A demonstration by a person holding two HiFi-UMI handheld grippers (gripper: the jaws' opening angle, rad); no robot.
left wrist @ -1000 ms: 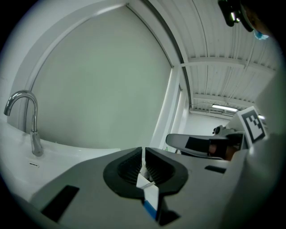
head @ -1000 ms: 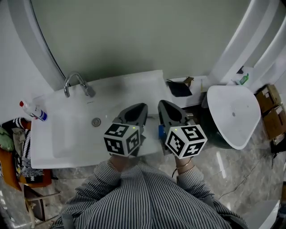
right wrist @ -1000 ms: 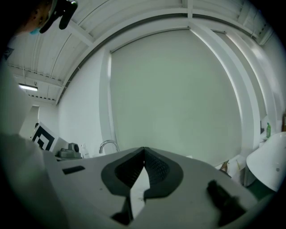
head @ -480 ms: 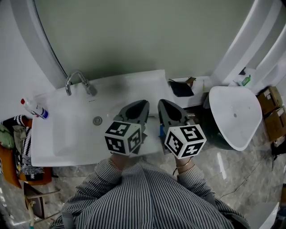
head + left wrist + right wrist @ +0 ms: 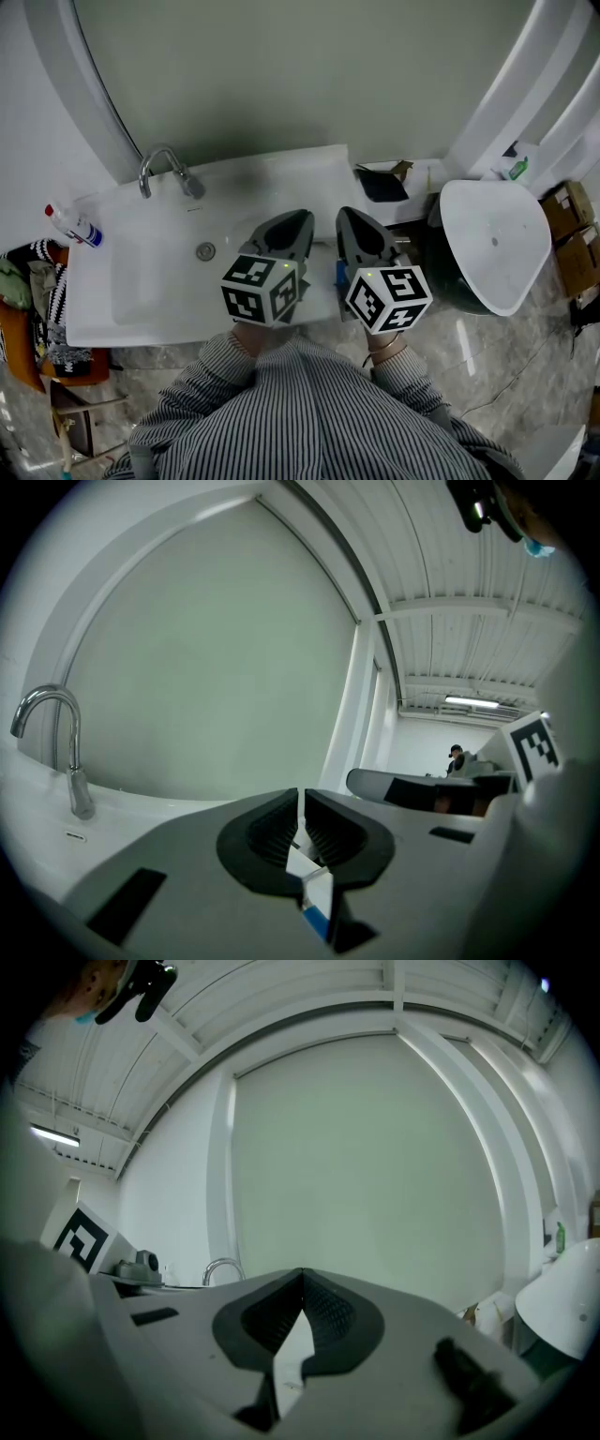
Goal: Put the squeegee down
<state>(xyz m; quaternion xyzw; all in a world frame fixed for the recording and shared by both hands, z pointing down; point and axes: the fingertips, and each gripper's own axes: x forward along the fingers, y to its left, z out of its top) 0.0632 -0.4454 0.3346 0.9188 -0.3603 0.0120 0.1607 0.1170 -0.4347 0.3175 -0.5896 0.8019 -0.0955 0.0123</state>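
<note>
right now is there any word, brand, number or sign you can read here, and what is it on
No text in any view can be read.
Spray bottle, label: too small to read.
Green bottle, label: too small to read.
Cardboard boxes: no print can be made out.
Left marker cube and right marker cube: black-and-white square patterns only, no letters or numbers.

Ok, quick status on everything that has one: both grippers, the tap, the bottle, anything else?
Left gripper: jaws together bar a slit, nothing held.
Right gripper: shut, empty.
Tap: no water seen running.
Bottle: red nozzle on, by the sink's left rim; standing or lying unclear.
Blue thing: likely the squeegee, between the grippers, in neither's jaws, mostly hidden.
</note>
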